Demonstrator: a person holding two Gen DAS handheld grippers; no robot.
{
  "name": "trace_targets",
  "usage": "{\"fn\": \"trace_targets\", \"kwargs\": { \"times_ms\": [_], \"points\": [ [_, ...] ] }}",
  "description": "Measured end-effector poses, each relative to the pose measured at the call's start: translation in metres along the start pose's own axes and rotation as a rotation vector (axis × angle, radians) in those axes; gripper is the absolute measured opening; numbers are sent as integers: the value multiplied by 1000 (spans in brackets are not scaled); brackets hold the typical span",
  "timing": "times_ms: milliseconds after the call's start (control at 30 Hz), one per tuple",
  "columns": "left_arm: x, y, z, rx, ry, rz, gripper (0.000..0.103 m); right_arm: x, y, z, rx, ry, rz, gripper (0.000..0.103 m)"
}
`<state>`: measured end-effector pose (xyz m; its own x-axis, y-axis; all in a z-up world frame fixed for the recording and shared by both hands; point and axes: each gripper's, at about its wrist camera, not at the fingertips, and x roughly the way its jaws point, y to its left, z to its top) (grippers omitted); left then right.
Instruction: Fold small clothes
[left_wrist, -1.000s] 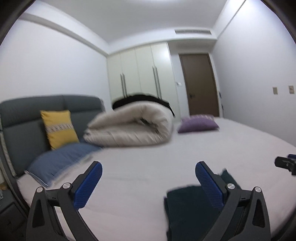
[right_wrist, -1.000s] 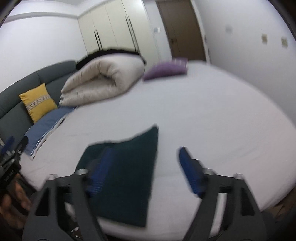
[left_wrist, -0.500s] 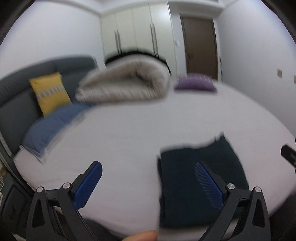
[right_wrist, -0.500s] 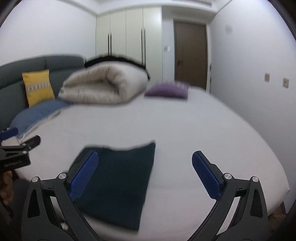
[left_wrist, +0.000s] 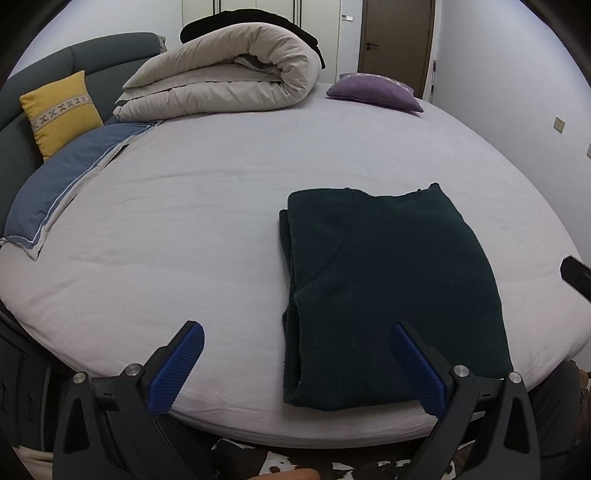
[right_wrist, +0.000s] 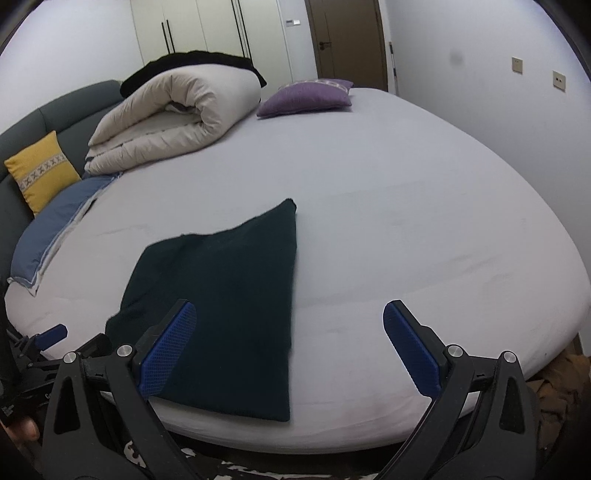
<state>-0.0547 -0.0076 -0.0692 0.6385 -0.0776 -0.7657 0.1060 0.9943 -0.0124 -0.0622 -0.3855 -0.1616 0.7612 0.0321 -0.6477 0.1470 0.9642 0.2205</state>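
A dark green garment (left_wrist: 388, 288), folded into a rectangle, lies flat on the pale bed sheet (left_wrist: 207, 229) near the bed's front edge. My left gripper (left_wrist: 295, 365) hovers open over that front edge, its right finger above the garment's near left part, nothing between its blue pads. In the right wrist view the same garment (right_wrist: 229, 310) sits to the lower left. My right gripper (right_wrist: 288, 345) stands wide open above its near right corner, holding nothing. The left gripper's tip (right_wrist: 48, 334) shows at that view's left edge.
A rolled beige duvet (left_wrist: 229, 81) lies at the back of the bed, with a purple cushion (left_wrist: 373, 90) to its right. A blue pillow (left_wrist: 62, 184) and a yellow cushion (left_wrist: 61, 110) rest by the grey headboard on the left. Wardrobe and door stand behind.
Both grippers tipped downward toward the bed's front edge, so the garment now fills more of each view. The right gripper's fingers spread wider. The garment has not moved.
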Motion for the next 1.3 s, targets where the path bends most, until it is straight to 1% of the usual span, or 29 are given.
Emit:
{"fn": "trace_targets", "kwargs": {
  "times_ms": [100,200,300,400,1300],
  "points": [
    [4,5,-2,-12,9,5,103,9,9,-5,-43,18,-19,103],
    [7,10,-2,-24,11,6,103,27,18,-8,-77,48,-27,103],
    [8,13,-2,-28,10,11,103,38,23,-12,-93,78,-21,103],
    [9,15,-2,-32,9,14,103,44,29,-16,-111,90,-19,103],
    [13,16,-3,-28,13,18,103,54,32,-19,-117,111,-19,103]
  ]
}}
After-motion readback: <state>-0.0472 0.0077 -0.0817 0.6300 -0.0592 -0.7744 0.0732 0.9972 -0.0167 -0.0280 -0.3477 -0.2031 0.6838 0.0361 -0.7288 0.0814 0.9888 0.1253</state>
